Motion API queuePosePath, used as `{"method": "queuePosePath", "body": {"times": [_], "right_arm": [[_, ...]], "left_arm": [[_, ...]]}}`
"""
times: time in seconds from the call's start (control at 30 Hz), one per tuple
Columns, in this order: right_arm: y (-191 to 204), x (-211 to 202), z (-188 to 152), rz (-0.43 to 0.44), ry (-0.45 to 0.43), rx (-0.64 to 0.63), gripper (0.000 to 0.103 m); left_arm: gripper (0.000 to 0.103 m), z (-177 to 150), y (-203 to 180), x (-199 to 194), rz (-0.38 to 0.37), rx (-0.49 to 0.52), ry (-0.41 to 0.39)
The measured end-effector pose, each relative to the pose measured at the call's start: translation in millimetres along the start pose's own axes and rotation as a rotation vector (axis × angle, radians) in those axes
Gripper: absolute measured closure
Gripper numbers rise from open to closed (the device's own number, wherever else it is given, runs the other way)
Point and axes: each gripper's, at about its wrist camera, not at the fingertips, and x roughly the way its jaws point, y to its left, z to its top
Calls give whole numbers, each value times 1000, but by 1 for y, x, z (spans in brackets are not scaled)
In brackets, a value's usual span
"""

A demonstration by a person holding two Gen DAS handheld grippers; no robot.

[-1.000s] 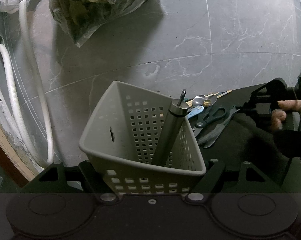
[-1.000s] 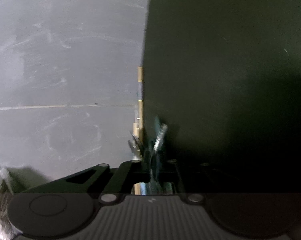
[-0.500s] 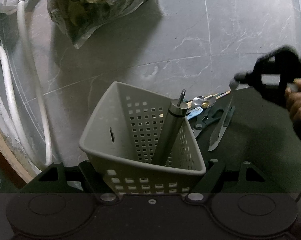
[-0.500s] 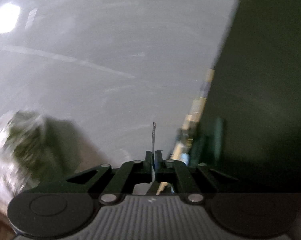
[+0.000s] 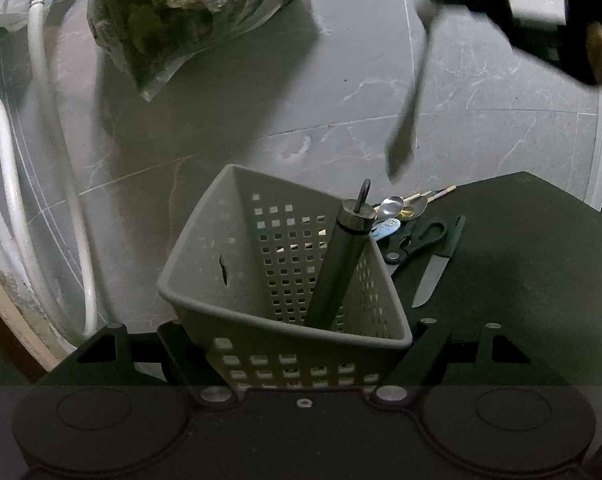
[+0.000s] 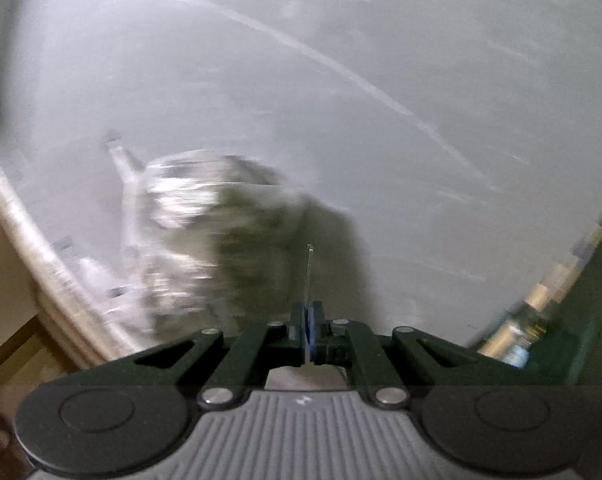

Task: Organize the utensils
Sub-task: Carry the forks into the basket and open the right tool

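Utensils are partly sorted: 1 grey metal cylinder (image 5: 343,256) stands in the perforated grey plastic basket (image 5: 237,264), clamped by the left gripper (image 5: 301,354). Right gripper (image 6: 309,322) pinches a blurred knife (image 5: 411,96) overhead; spoons (image 5: 401,208), black-handled scissors (image 5: 417,240) and another knife (image 5: 433,276) remain at the dark surface's (image 5: 521,260) far edge.

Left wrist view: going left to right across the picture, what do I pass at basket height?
White hose → grey basket held in the left gripper → metal cylinder standing in it → black-handled scissors → knife on the black mat.
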Motion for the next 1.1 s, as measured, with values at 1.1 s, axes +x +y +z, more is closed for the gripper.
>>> {"method": "queuePosePath", "body": {"times": [1.1], "right_arm": [[54, 70, -50, 240, 278, -95, 100]], "left_arm": [[25, 0, 1, 0, -2, -7, -5]]}}
